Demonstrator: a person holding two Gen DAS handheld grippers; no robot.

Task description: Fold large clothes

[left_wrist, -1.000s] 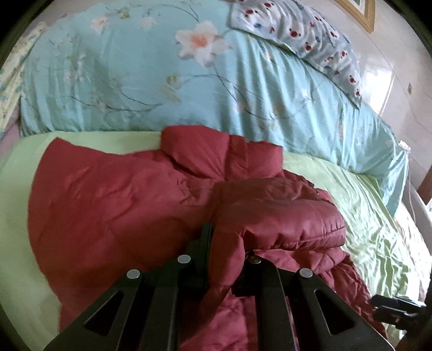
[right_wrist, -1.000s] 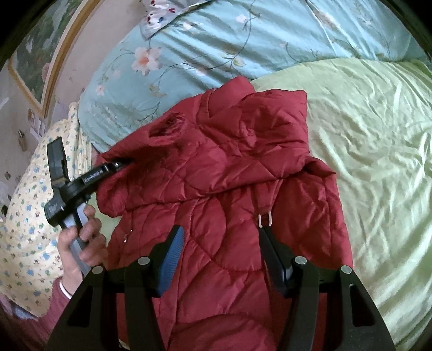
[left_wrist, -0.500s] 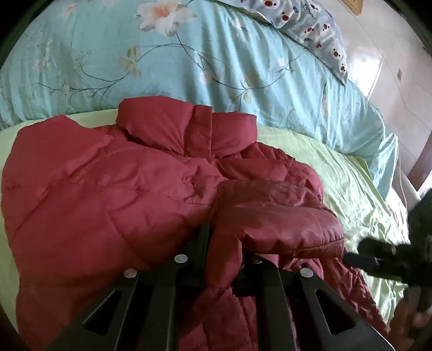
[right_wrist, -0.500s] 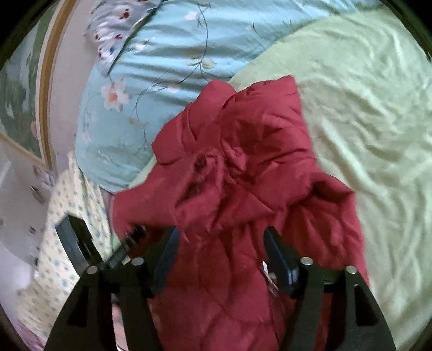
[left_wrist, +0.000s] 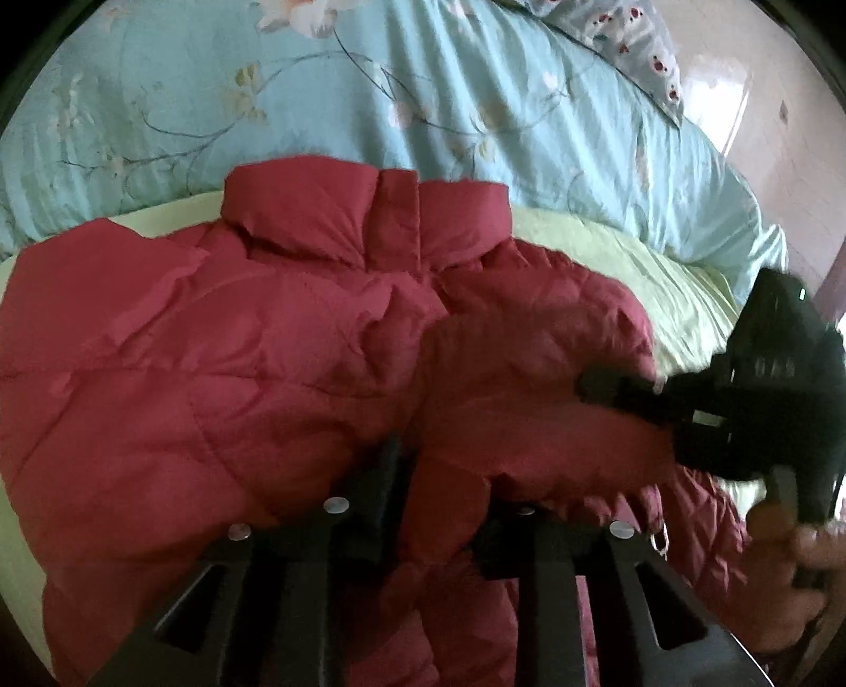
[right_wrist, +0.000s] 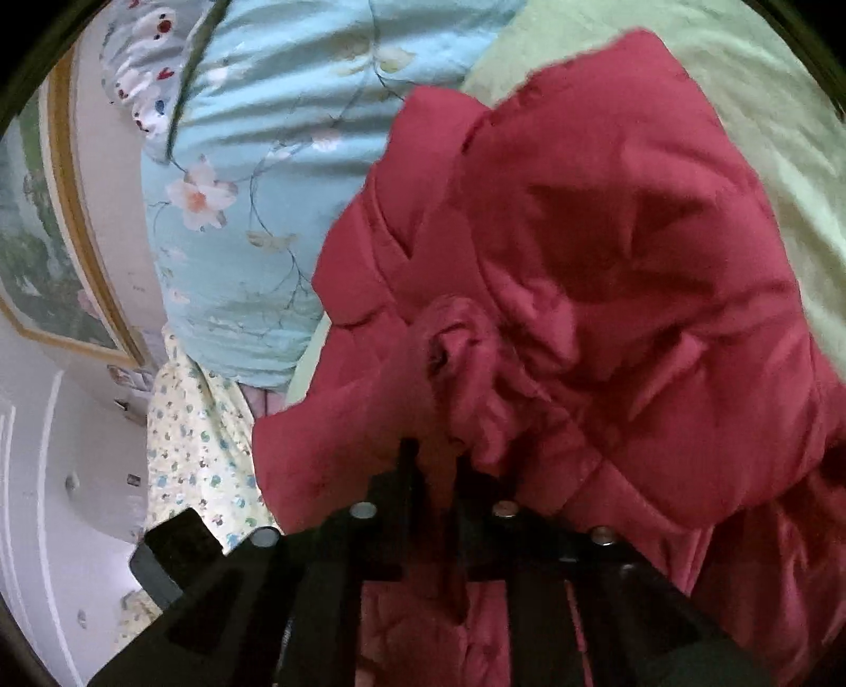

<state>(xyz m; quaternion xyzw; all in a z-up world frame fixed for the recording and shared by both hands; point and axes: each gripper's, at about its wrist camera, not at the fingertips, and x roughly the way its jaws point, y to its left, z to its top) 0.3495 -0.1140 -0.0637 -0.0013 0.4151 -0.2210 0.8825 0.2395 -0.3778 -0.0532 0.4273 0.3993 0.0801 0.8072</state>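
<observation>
A dark red quilted puffer jacket lies on a pale green bed sheet, collar toward the pillows. My left gripper is shut on a folded sleeve of the jacket, lifted over the jacket body. My right gripper is shut on a bunched fold of the same jacket near the sleeve cuff. The right gripper also shows in the left wrist view, its tip against the sleeve.
A light blue floral duvet and a spotted pillow lie behind the jacket. A yellow flowered sheet hangs at the bed's edge. A framed picture hangs on the wall.
My right gripper was open above the jacket; it has moved in and closed on a fold of it. My left gripper has carried the sleeve farther over the jacket.
</observation>
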